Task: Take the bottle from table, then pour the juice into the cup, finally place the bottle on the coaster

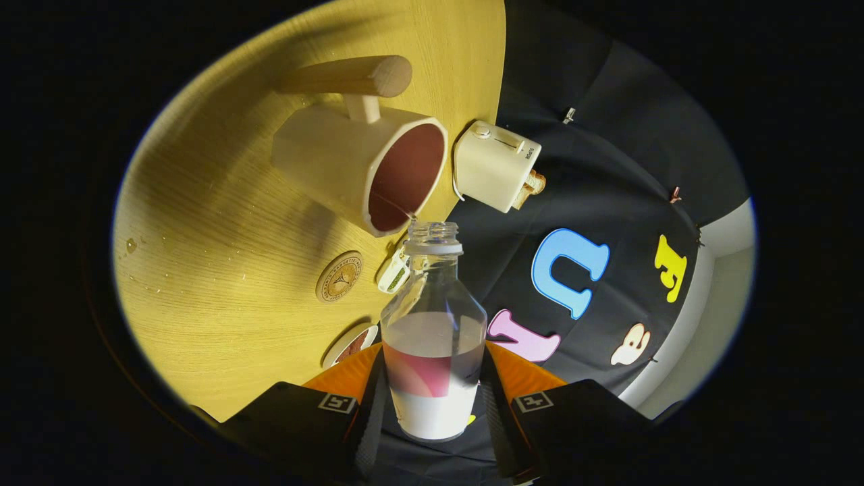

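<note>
A clear bottle with a red and white label and no cap sits between my fingers, and my gripper is shut on its lower body. The whole view is rolled, so the wooden table stands on its side beside the bottle. The bottle's open mouth lies right at the rim of a white cup with a dark red inside and a wooden handle. A round wooden coaster lies on the table, beside the bottle's neck and below the cup.
A white boxy appliance stands at the table's edge next to the cup. A small white and green item lies behind the bottle's neck. A round dish peeks out by my finger. Small droplets dot the tabletop.
</note>
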A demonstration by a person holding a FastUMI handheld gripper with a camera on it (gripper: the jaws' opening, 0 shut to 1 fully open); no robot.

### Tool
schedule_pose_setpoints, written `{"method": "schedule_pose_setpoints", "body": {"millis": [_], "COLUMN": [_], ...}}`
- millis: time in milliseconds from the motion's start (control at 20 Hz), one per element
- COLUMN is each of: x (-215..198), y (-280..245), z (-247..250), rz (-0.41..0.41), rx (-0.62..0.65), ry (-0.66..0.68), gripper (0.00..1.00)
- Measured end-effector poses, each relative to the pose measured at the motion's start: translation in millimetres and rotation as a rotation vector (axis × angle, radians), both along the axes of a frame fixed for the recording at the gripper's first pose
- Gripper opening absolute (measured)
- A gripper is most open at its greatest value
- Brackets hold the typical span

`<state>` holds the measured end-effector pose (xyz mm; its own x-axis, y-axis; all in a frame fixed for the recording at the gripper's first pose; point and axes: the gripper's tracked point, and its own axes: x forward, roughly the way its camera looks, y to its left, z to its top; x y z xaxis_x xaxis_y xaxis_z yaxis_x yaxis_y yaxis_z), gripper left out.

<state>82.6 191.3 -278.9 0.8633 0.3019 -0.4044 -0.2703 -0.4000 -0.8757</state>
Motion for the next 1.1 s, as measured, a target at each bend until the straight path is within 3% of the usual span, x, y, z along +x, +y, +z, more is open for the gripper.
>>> {"method": "schedule_pose_setpoints", "body": {"millis": [1100], "x": [-2.3], "y": [13.0], "z": [8.4], "rz": [0.150], "rx": [-0.123], "ry": [-0.079], "gripper": [0.69]}}
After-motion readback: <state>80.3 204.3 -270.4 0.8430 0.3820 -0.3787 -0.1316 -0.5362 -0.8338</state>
